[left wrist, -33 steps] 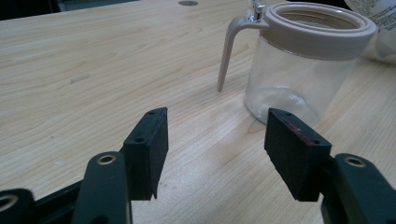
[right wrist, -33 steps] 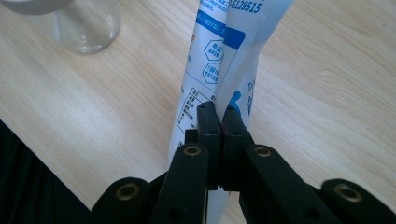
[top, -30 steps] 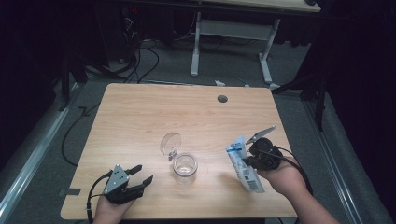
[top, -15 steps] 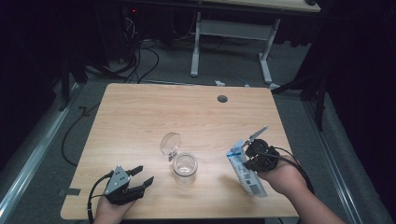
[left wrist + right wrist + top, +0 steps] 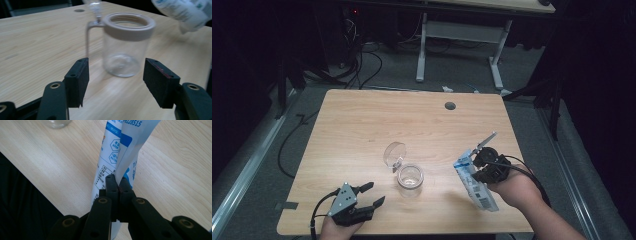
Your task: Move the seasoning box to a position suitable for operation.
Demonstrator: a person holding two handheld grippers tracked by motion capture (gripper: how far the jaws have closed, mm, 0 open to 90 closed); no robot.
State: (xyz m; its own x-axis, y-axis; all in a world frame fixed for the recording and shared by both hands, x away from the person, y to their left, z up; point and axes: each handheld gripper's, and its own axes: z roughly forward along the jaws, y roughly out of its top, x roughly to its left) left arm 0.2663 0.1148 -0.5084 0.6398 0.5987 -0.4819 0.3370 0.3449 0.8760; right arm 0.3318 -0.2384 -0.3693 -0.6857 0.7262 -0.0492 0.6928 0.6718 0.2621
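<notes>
Holding a white and blue packet (image 5: 475,182) in our right gripper (image 5: 484,162), we keep it up over the right side of the wooden table (image 5: 362,125). In the right gripper view the two black jaws are squeezed tight together on the packet (image 5: 117,157), pinching a thin fold of it, and the packet sticks out past the jaws with blue print on it. From above, the packet is tilted, with its top end near the gripper and its other end close to our right hand (image 5: 512,190). A small clear jar (image 5: 410,178) stands upright near the middle of the table, a bit toward us. Its round clear lid (image 5: 394,152) is flipped open and stands up behind it, joined to the jar's rim. The jar looks empty. Our left gripper (image 5: 371,194) is low at the front left of the table, near the jar but not touching it. In the left gripper view its jaws are wide apart, and they have just been opening a little more. The jar (image 5: 126,45) stands out in front of the gap between them, and no pad touches it. The packet (image 5: 182,11) shows at the top right of that view, up beyond the jar.
</notes>
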